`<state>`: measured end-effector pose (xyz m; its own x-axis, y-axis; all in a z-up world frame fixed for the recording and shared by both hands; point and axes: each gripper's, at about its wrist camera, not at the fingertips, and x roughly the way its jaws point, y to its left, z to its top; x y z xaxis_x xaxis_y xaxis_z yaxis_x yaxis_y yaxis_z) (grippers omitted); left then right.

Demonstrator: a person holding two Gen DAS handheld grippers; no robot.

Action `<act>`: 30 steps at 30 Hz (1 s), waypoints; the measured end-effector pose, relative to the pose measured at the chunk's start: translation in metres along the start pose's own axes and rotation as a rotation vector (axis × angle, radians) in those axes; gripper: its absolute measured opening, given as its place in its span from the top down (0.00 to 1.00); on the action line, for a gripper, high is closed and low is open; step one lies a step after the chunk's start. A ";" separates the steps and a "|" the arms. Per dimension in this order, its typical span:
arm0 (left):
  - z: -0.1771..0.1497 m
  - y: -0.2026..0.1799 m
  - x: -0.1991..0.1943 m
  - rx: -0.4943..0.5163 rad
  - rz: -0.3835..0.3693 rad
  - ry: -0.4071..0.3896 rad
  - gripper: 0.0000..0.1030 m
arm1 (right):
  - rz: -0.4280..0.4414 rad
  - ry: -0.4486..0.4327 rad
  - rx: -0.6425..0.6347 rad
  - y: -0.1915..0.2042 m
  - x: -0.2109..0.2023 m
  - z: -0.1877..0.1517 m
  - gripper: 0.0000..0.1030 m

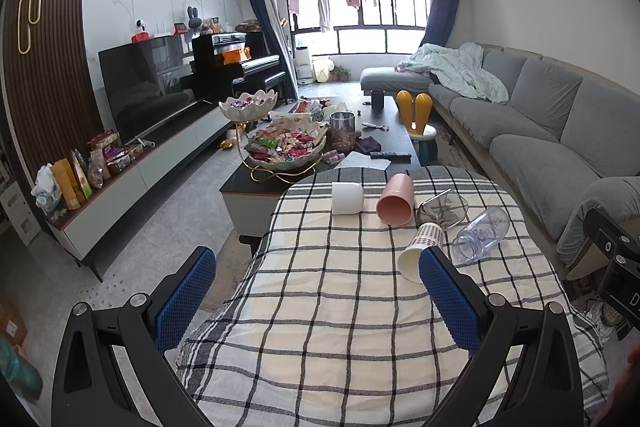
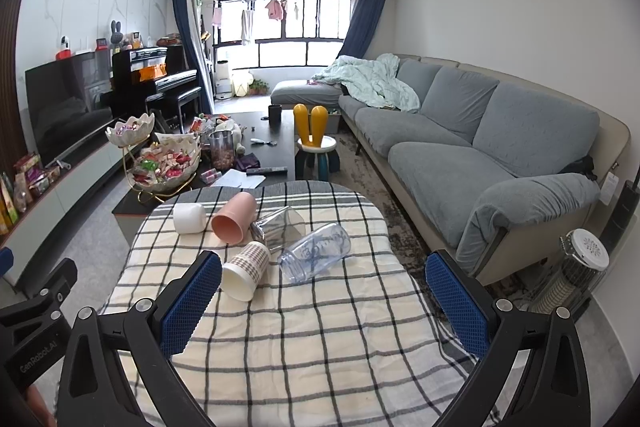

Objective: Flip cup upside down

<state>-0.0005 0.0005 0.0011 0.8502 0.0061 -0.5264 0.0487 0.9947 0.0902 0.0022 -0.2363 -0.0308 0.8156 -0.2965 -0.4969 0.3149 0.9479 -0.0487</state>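
Note:
Several cups lie on their sides on a table with a checked cloth (image 1: 320,307) (image 2: 300,327). A white cup (image 1: 347,197) (image 2: 189,218) is at the far left. A pink cup (image 1: 396,199) (image 2: 233,217) is beside it. A clear glass (image 1: 442,209) (image 2: 278,227), a checked paper cup (image 1: 420,251) (image 2: 245,270) and a clear blue-tinted plastic cup (image 1: 480,235) (image 2: 314,257) lie nearer. My left gripper (image 1: 316,291) is open and empty, short of the cups. My right gripper (image 2: 324,297) is open and empty; its left finger (image 2: 192,303) is close to the paper cup.
A dark coffee table (image 1: 384,123) with a tiered candy bowl (image 1: 286,147), a jar and remotes stands beyond the table. A grey sofa (image 2: 480,147) runs along the right. A TV stand (image 1: 140,167) is on the left. A heater (image 2: 576,279) stands at the right.

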 end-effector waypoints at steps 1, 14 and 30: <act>0.000 0.000 0.000 -0.001 -0.001 0.000 0.00 | 0.000 0.000 0.000 0.000 0.000 0.000 0.01; -0.001 -0.001 0.002 0.000 -0.002 0.003 0.00 | -0.002 0.006 0.000 0.000 0.002 -0.001 0.01; 0.005 -0.003 0.036 0.008 -0.031 0.031 0.00 | -0.002 0.090 0.027 0.000 0.039 -0.008 0.01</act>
<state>0.0329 -0.0026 -0.0134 0.8313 -0.0218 -0.5554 0.0797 0.9936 0.0802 0.0299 -0.2466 -0.0569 0.7685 -0.2861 -0.5724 0.3306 0.9434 -0.0277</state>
